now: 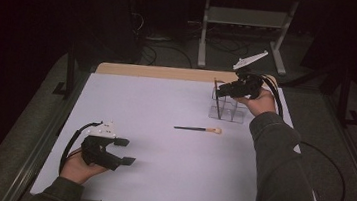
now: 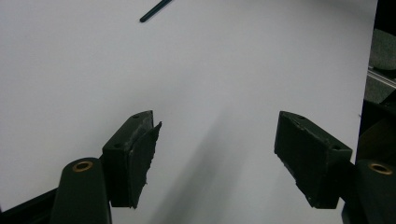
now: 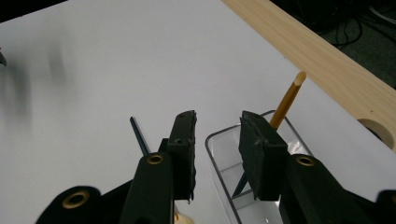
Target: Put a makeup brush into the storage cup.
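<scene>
A dark-handled brush [image 1: 198,129] with a cream tip lies flat near the middle of the white sheet [image 1: 156,103]; its handle end appears in the left gripper view [image 2: 156,10] and beside the right gripper's jaws [image 3: 139,133]. A second brush [image 1: 217,99] [image 3: 287,100] stands leaning in a clear compartmented container [image 1: 228,111] [image 3: 210,140] at the back right. My right gripper [image 1: 219,90] [image 3: 217,116] hovers just above that container, jaws apart, nothing between the pads. My left gripper [image 1: 127,151] [image 2: 217,126] rests at the front left, wide open and empty.
The wooden table edge [image 1: 159,72] [image 3: 303,42] runs along the back of the sheet. A metal stand [image 1: 245,22] and cables lie on the floor behind. The right gripper's cable [image 1: 333,167] loops off the table's right side.
</scene>
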A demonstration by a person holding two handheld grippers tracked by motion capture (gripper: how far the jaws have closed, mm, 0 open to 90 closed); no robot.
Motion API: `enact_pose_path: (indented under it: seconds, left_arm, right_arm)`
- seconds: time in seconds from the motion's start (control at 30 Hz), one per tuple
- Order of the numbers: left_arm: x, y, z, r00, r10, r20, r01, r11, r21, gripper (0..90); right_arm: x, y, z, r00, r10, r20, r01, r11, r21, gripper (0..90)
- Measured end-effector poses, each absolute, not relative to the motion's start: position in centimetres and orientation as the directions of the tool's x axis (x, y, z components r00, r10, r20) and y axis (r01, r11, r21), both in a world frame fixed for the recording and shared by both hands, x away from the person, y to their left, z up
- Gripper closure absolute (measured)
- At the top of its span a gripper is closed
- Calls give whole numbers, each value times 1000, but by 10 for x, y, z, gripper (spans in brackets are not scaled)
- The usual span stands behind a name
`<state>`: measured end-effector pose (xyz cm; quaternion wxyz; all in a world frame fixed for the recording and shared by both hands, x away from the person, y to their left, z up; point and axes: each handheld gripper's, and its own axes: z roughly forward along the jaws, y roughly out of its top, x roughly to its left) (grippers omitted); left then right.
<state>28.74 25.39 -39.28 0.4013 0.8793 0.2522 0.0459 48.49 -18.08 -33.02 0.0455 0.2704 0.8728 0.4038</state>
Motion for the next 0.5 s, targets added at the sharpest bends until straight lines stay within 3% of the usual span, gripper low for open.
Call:
enact_pose_path:
  seconds: [0.5]
  left_arm:
    - [289, 254, -393, 868, 482, -121, 405, -545, 734, 279]
  right_arm:
    - [471, -183, -327, -868, 479, 129, 400, 522, 753, 612]
